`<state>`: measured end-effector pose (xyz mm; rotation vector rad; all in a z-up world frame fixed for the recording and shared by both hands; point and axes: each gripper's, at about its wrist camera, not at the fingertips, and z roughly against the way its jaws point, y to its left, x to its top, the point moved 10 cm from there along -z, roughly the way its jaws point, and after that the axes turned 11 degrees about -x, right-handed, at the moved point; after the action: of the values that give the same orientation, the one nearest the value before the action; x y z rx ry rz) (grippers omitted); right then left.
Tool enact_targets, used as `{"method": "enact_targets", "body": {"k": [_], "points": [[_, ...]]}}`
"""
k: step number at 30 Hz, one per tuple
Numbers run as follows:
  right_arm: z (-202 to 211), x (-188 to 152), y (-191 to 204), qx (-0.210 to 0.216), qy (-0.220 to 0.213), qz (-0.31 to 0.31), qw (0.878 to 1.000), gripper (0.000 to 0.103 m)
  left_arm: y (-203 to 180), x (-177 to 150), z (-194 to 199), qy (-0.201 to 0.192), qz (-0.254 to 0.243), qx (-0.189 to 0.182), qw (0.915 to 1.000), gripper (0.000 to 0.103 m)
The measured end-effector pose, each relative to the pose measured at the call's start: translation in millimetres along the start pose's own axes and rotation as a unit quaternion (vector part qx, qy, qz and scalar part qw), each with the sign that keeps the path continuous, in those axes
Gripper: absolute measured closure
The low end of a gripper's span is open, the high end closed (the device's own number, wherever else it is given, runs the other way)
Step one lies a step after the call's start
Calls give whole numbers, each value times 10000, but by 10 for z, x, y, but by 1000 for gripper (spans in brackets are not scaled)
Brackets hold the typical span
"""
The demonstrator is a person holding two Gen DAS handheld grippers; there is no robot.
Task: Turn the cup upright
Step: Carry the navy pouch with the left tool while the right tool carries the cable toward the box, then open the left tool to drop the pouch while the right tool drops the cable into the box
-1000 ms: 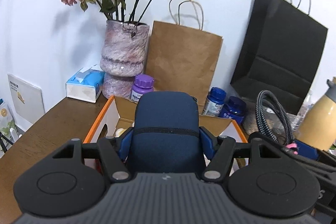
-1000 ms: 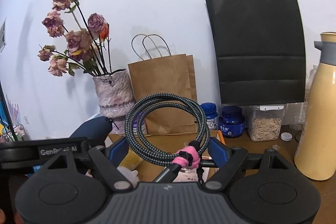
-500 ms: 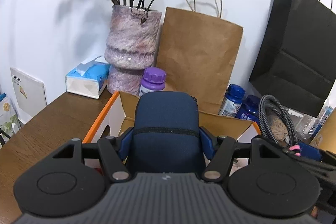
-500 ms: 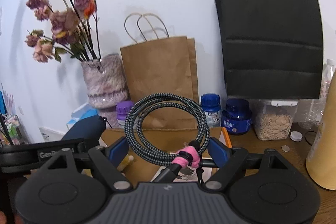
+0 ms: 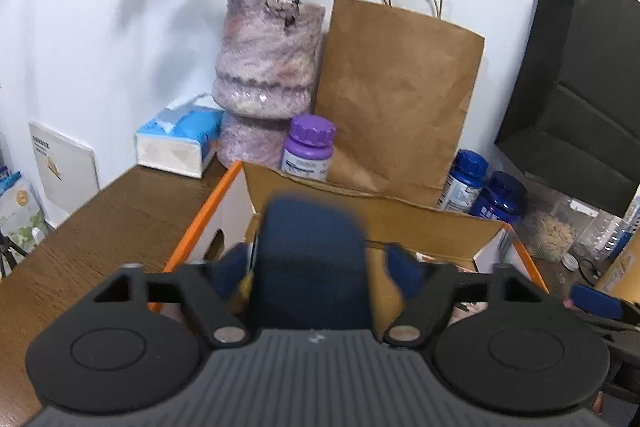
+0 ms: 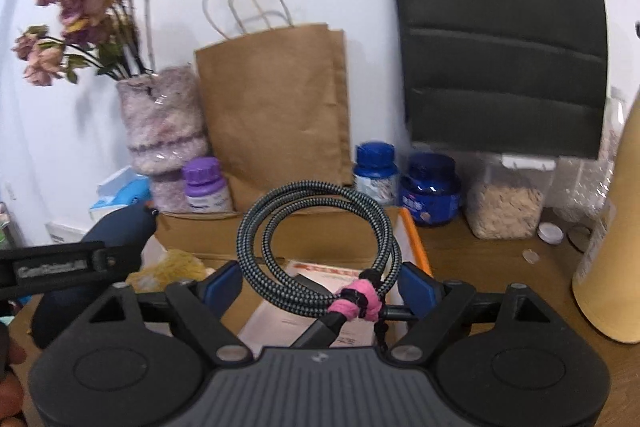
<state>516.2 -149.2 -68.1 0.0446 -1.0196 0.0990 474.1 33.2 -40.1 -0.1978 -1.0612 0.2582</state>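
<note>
L gripper [image 5: 316,263] is pinching the dark blue rounded cup [image 5: 312,259] btwn its blue pads, over the orange-edged cardboard box [image 5: 400,219] on the brown wooden worktop [image 5: 80,227]. R gripper [image 6: 320,287] is sitting spread around a coiled braided black cable w/ pink tie [image 6: 316,227], pads apart from it. Only the R view is showing the cup [image 6: 120,227] side-on, plus a beige flask [image 6: 616,227].

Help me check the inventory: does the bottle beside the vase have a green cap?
No, the bottle beside the vase has a purple cap.
</note>
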Motion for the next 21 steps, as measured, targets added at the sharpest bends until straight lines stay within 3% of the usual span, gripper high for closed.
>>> {"method": "enact_targets", "body": {"k": [1,2,21], "points": [[-19,-10,-24,-20,40,-21,10000,3,3,18,26,-69,-14,45,10000,0],[-25,-19,-37,-29,63,-25,10000,0,-5,39,58,-154,-39,76,9998,0],[123,11,-12,35,17,83,10000,0,-104,58,252,-242,-63,10,9997,0]]}}
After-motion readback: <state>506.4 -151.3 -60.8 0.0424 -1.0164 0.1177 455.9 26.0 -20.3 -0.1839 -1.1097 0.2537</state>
